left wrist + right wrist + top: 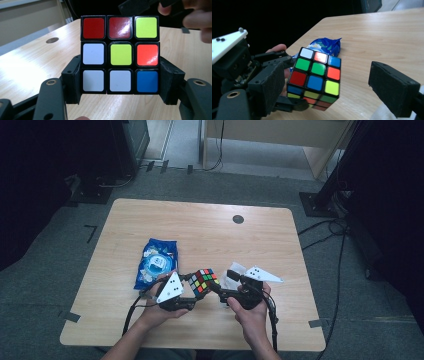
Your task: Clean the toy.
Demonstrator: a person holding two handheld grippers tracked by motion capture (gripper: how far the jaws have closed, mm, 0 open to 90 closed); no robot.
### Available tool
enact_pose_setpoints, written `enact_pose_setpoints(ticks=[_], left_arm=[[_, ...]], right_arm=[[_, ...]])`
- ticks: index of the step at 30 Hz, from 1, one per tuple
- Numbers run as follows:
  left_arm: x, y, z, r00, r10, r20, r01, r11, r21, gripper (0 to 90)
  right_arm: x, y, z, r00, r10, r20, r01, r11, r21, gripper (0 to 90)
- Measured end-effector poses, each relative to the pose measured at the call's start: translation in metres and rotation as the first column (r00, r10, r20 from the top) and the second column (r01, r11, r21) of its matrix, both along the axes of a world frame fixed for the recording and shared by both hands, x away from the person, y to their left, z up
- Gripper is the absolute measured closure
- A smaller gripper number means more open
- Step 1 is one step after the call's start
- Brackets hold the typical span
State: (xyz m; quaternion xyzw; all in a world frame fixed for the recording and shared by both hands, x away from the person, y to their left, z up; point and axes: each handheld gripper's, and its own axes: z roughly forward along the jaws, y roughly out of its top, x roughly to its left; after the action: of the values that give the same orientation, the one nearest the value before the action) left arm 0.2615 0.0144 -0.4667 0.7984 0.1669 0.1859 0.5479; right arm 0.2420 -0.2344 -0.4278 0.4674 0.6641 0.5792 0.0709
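Observation:
A scrambled Rubik's cube (204, 280) hangs just above the wooden table (210, 235) near its front edge. My left gripper (199, 289) is shut on it. In the left gripper view the two black pads press the cube (120, 55) on its lower left and right sides. My right gripper (220, 292) stands open just right of the cube. In the right gripper view the cube (314, 75) lies close beside the left pad (268, 87), while the right pad (393, 90) stands well clear of it. Nothing is gripped between them.
A blue snack packet (156, 261) lies left of the cube, behind my left hand. A white crumpled piece (234, 272) sits by the right gripper. A dark round hole (238, 219) marks the table's far side. Cables trail on the floor at the right.

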Motion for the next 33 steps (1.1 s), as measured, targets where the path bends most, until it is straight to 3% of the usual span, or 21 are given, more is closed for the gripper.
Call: enact_pose_setpoints(ticks=[4,12,16,20,23,29,31,33], left_arm=[[-0.003,-0.005,-0.001,0.9987,0.048,0.016,-0.048,0.9988,-0.011,34.3],[-0.012,-0.017,-0.002,0.9943,0.103,0.029,-0.101,0.9939,-0.043,34.3],[-0.015,-0.02,-0.002,0.9911,0.129,0.033,-0.126,0.9895,-0.07,34.3],[-0.017,-0.023,-0.003,0.9918,0.125,0.025,-0.123,0.9899,-0.07,34.2],[-0.014,-0.022,-0.003,0.9942,0.107,-0.001,-0.107,0.9914,-0.076,34.2],[-0.012,-0.021,-0.005,0.998,0.063,-0.006,-0.063,0.9966,-0.052,32.7],[-0.011,-0.021,-0.005,0.9997,0.025,0.002,-0.025,0.9995,-0.02,26.7],[-0.011,-0.021,-0.007,0.9995,0.021,0.024,-0.021,0.9998,0.005,20.5]], right_arm=[[0.001,0.004,-0.005,0.9983,-0.012,-0.057,0.015,0.998,0.058,13.3],[0.002,0.014,-0.018,0.9927,-0.036,-0.115,0.047,0.994,0.095,13.8],[0.002,0.015,-0.025,0.9893,-0.044,-0.139,0.065,0.987,0.147,21.7],[0.001,0.016,-0.028,0.9911,-0.045,-0.126,0.068,0.98,0.185,32.6],[0.0,0.016,-0.027,0.9919,-0.055,-0.115,0.075,0.982,0.172,34.1],[0.002,0.012,-0.025,0.9926,-0.054,-0.108,0.068,0.99,0.121,34.3],[0.004,0.007,-0.023,0.9924,-0.066,-0.103,0.077,0.992,0.099,34.4],[0.008,0.0,-0.018,0.9921,-0.057,-0.112,0.064,0.996,0.06,34.4]])
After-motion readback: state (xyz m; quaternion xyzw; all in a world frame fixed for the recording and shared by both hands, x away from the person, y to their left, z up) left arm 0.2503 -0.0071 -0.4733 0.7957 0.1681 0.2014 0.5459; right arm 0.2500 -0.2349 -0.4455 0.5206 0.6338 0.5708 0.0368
